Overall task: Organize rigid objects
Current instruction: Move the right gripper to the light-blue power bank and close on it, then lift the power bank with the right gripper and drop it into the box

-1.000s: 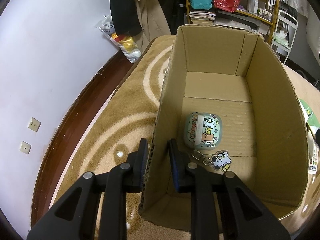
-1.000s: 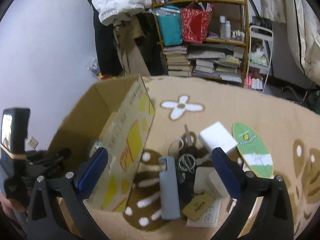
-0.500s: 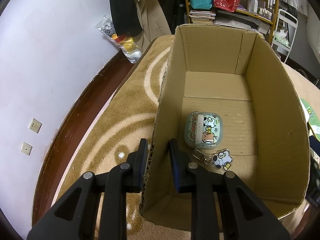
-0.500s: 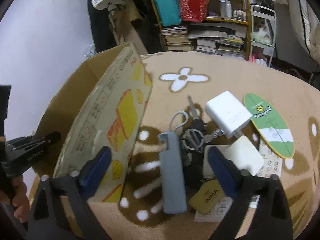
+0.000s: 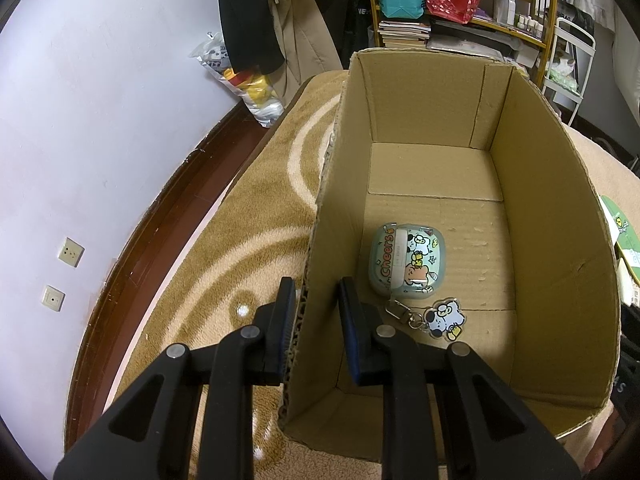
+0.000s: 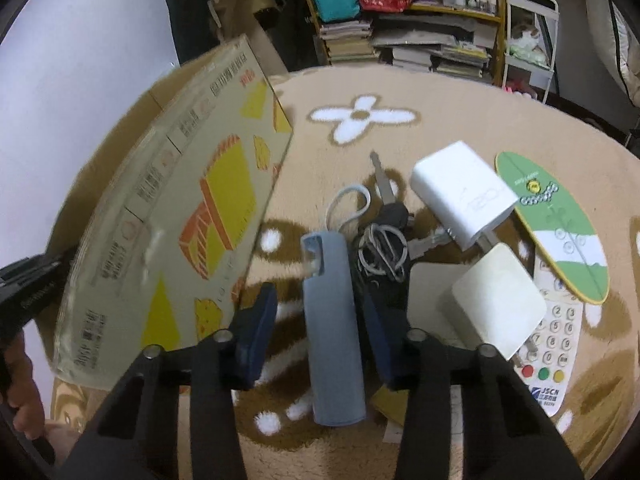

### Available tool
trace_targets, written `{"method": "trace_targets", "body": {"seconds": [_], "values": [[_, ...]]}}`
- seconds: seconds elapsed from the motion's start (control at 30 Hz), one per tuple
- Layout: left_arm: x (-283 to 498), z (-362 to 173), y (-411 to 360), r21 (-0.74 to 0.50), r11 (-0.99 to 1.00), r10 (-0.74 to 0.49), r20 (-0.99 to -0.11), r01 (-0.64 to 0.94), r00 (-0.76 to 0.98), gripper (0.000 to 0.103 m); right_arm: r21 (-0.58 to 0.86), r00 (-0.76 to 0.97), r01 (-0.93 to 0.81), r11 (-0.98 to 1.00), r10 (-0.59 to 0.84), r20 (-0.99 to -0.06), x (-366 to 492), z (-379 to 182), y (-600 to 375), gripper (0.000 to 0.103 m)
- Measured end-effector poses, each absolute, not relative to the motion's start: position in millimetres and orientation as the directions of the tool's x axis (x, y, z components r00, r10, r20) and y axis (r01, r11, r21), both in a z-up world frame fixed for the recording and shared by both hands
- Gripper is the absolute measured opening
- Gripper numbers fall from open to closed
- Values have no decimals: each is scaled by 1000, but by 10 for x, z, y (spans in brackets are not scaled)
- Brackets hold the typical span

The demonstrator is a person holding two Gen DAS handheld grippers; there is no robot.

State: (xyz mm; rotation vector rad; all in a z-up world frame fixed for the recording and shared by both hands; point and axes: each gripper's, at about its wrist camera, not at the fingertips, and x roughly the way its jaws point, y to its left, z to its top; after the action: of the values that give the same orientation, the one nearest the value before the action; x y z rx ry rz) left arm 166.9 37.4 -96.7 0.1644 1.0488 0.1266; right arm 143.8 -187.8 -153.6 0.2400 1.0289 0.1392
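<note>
While your left tongs [image 5: 311, 304] stay clamped on the near-left wall of the cardboard box [image 5: 556, 208], one pad outside and one inside, the right side has moved. Your right tongs [image 6: 320, 332] have dropped from a wide hover above the pile and narrowed; they now straddle the grey-blue stick-shaped case [image 6: 332, 324], which lies flat on the rug [image 6: 420, 92]. Pads sit just beside its long sides with small gaps both ways, so they're released, not gripping yet.

Box contents unchanged: the cartoon earbud case [image 5: 406, 266] with its keychain charm [image 5: 444, 318] lies on the box floor, near your left tongs.

Still out on the rug, right of the box: key bunch [image 6: 384, 240] touching the grey case's right side, white charger [image 6: 464, 196], cream square block [image 6: 498, 300], green oval board [image 6: 560, 228], remote [image 6: 554, 356].

My read: you're at pre-grasp on the grey case. Watch the right pad, it's close to the keys and could snag the ring when closing. Close, lift, then carry left over the box wall; the left hold should keep the box steady.
</note>
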Motion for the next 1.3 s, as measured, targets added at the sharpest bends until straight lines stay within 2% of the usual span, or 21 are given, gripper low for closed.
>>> {"method": "trace_targets", "body": {"seconds": [0.27, 0.53, 1.03, 1.3], "values": [[1667, -966, 365, 199, 980, 184, -849, -23, 495, 21, 316, 475, 6, 949, 275, -836, 1480, -1709, -1885, 35], [1668, -971, 367, 198, 980, 183, -850, -23, 494, 21, 254, 489, 16, 967, 214, -845, 1492, -1706, -1777, 29], [1672, -975, 366, 185, 983, 171, -854, -21, 491, 21, 282, 647, -4, 959, 218, -731, 1629, -967, -1824, 28], [1686, -980, 377, 181, 983, 167, -856, -18, 489, 21, 298, 733, -64, 952, 248, -633, 1630, -430, -1741, 28]]}}
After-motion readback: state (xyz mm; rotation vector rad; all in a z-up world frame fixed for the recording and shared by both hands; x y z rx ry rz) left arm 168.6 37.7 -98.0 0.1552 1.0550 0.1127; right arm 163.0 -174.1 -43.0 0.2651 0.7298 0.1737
